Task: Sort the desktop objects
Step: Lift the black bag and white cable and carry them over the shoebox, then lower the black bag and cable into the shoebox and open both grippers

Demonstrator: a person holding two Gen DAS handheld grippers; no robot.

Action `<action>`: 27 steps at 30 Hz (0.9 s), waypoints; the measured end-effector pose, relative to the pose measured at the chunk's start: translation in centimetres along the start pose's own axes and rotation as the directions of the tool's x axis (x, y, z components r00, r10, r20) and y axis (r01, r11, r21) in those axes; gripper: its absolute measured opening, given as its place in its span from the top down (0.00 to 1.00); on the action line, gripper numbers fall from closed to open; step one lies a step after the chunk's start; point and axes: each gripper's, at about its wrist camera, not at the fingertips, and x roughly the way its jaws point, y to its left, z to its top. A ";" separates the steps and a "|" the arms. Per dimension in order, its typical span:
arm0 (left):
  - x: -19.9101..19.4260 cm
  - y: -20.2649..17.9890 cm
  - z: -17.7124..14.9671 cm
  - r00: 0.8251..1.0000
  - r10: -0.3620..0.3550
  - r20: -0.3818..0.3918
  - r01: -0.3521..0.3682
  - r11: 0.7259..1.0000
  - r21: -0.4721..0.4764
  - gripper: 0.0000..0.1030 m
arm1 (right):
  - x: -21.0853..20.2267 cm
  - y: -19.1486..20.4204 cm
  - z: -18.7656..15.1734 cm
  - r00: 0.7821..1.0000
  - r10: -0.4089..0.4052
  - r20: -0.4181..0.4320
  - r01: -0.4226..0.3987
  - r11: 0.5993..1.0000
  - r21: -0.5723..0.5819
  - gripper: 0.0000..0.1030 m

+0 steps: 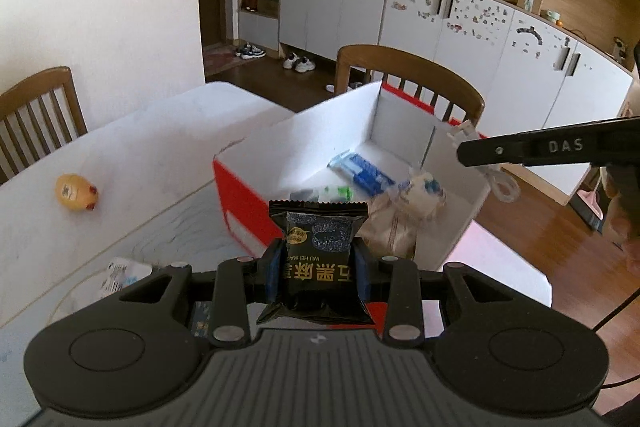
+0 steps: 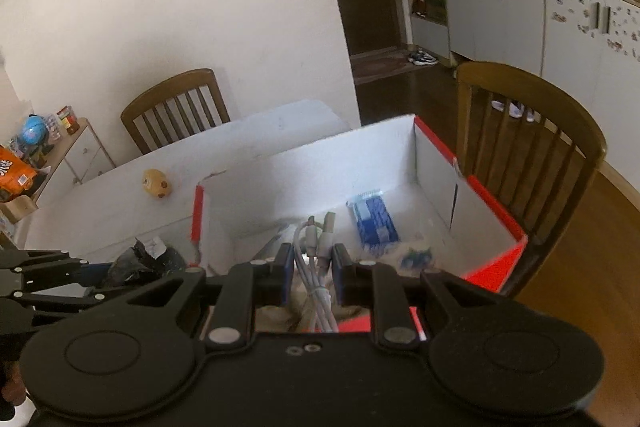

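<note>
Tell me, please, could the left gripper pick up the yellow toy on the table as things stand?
Probably not yet: the left gripper is shut on a black snack packet, so its jaws are occupied. The yellow toy itself lies unobstructed on the table.

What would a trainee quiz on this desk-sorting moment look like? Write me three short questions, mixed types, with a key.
1. True or false: the left gripper is shut on a black snack packet.
2. What does the right gripper hold? A) white cable B) blue packet C) yellow toy
3. Fill in: the yellow toy lies on the white ____, outside the box.

Key: 1 true; 2 A; 3 table.
</note>
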 end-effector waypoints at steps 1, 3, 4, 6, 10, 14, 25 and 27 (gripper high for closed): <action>0.3 -0.3 0.4 1.000 0.003 0.000 -0.003 1.000 -0.002 0.67 | 0.2 -0.3 0.3 1.000 0.009 -0.001 -0.009 1.000 -0.005 0.81; 0.9 -1.2 1.2 1.000 0.009 -0.003 -0.009 1.000 0.007 0.67 | 0.6 -1.0 1.0 1.000 0.022 -0.001 -0.022 1.000 -0.019 0.81; 1.2 -1.7 1.7 1.000 0.012 -0.004 -0.012 1.000 0.015 0.67 | 0.8 -1.3 1.4 1.000 0.028 -0.002 -0.028 0.999 -0.024 0.81; 2.1 -2.5 2.5 1.000 0.015 -0.011 -0.014 0.999 0.030 0.67 | 1.2 -2.1 2.0 0.999 0.042 -0.007 -0.042 0.999 -0.032 0.81; 4.3 -3.6 3.8 0.999 0.016 -0.034 -0.015 0.999 0.033 0.67 | 2.3 -3.4 3.1 0.998 0.056 -0.021 -0.057 0.997 -0.052 0.81; 6.9 -4.3 4.9 0.998 0.017 -0.068 -0.015 0.999 0.040 0.67 | 3.4 -4.5 3.9 0.997 0.070 -0.038 -0.072 0.995 -0.068 0.81; 12.3 -4.1 6.8 0.990 0.062 -0.128 -0.055 0.997 0.061 0.67 | 6.6 -6.2 4.8 0.991 0.091 -0.098 -0.100 0.991 -0.085 0.81; 13.1 -4.2 7.1 0.988 0.064 -0.143 -0.055 0.996 0.069 0.67 | 7.2 -6.4 4.8 0.990 0.090 -0.110 -0.101 0.991 -0.090 0.81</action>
